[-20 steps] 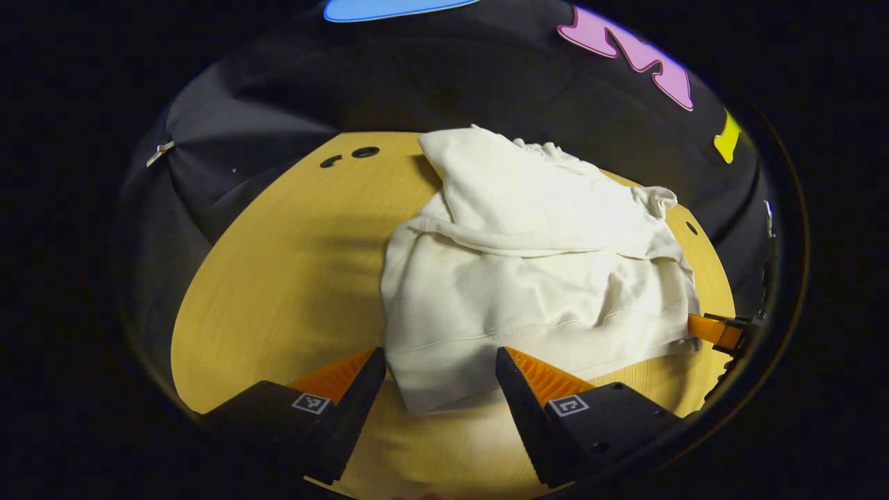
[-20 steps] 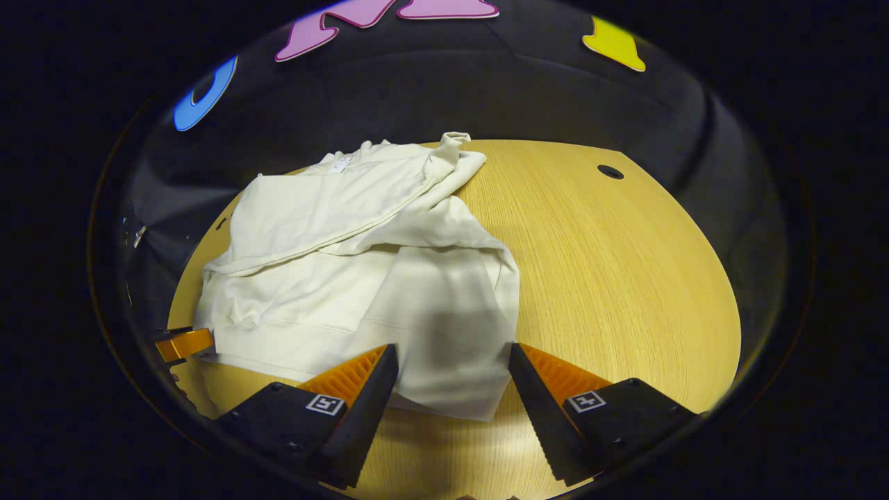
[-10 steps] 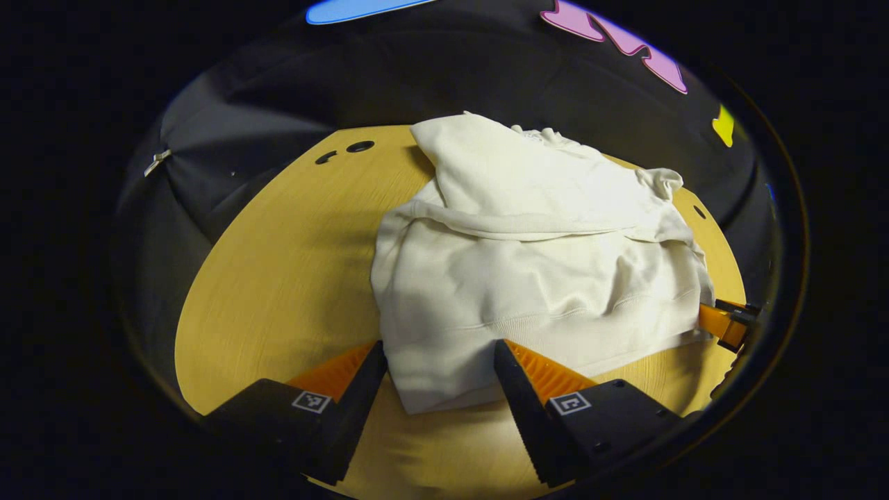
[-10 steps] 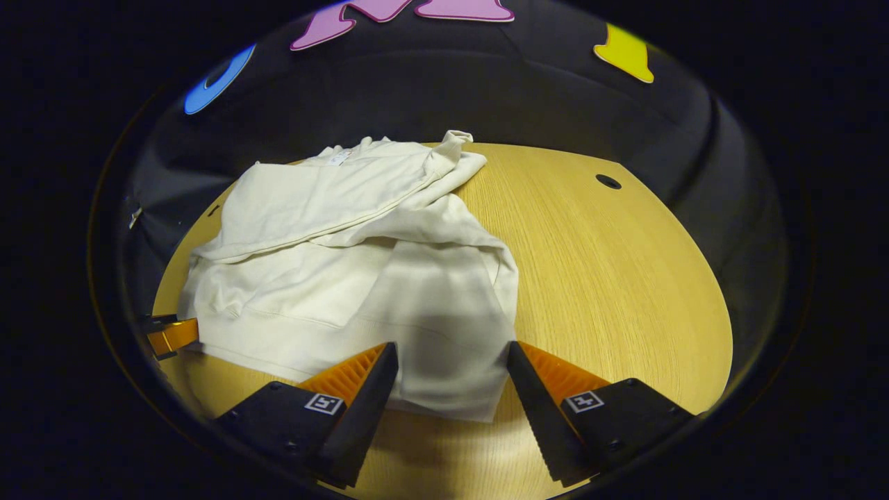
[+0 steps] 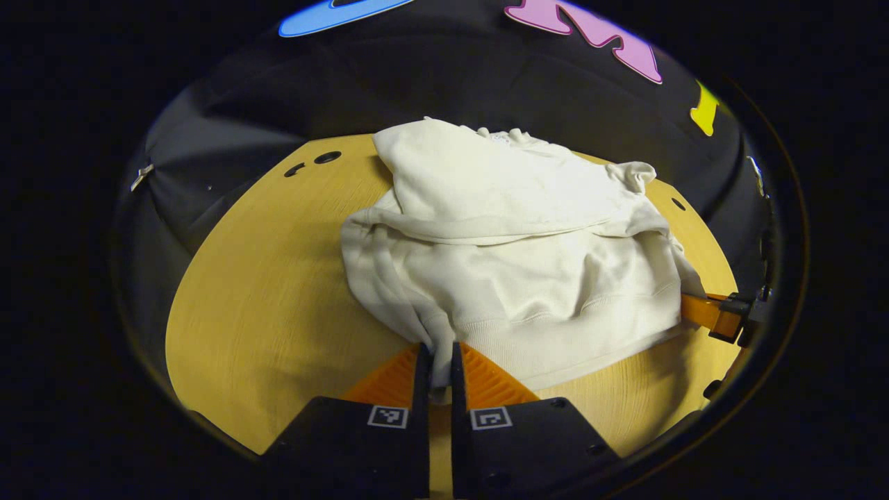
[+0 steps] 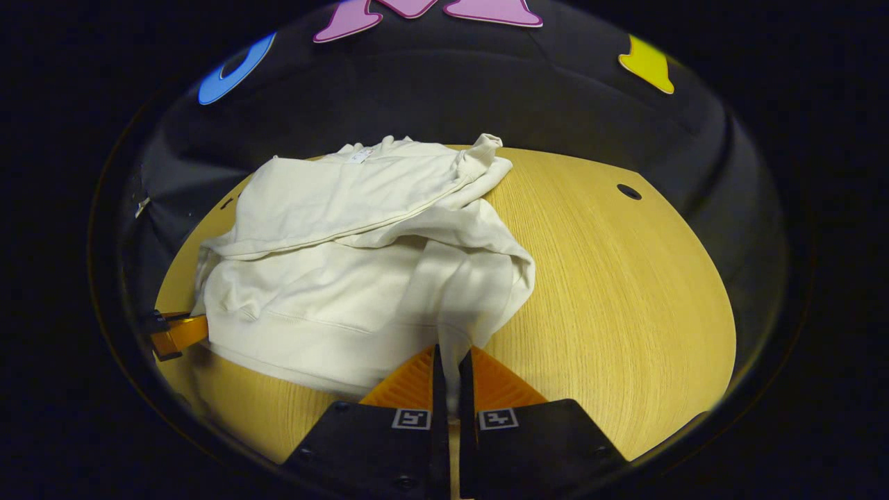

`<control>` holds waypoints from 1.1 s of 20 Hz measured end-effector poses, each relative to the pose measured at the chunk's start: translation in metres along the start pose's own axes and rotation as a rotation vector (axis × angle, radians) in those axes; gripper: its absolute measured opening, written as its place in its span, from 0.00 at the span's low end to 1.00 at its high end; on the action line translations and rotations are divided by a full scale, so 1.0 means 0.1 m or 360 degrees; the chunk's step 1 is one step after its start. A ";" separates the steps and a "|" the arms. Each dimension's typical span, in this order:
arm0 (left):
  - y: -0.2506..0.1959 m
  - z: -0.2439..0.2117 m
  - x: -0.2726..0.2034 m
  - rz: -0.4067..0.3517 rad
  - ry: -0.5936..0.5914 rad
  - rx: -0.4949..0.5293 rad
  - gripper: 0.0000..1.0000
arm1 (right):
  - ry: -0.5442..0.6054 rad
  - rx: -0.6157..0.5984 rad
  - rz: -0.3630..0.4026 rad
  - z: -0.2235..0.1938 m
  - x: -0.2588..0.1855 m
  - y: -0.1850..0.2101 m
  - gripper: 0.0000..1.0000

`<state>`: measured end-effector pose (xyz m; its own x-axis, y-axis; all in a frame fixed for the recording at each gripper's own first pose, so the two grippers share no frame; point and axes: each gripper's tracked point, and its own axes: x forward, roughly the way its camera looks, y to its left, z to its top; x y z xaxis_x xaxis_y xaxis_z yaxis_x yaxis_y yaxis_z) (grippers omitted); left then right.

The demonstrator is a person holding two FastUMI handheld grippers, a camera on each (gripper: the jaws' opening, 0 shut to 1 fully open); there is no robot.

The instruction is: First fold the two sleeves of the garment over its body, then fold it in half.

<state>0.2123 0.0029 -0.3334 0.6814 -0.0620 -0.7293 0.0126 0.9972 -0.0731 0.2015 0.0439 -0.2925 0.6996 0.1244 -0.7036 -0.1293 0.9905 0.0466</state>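
Garment (image 5: 514,264) hem pinched inside both tools, hidden.

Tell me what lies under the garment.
The wooden table lies under the garment, bare around it. Anything between cloth and tabletop is covered, so I cannot tell.

Light wood-grain surface (image 5: 264,292) with rounded corners; small dark round holes (image 6: 629,192) near its far edge. Black cloth wall (image 6: 444,97) behind, creased; a small metal clip (image 5: 141,173) on it.
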 end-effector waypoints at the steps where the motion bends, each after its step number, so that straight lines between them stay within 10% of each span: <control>1: -0.01 0.01 -0.01 -0.0010 -0.0021 -0.0032 0.13 | 0.0021 0.0031 0.0028 0.00 0.01 0.00 0.08; 22: 0.05 1.17 -0.27 -0.0107 -0.0471 -0.0354 0.06 | -0.0219 0.0270 0.0212 1.01 -0.06 0.19 0.07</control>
<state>0.2797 0.0143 -0.2344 0.8668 -0.0805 -0.4921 -0.0724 0.9561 -0.2839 0.2660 0.0684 -0.2158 0.7748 0.2500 -0.5807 -0.1152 0.9589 0.2591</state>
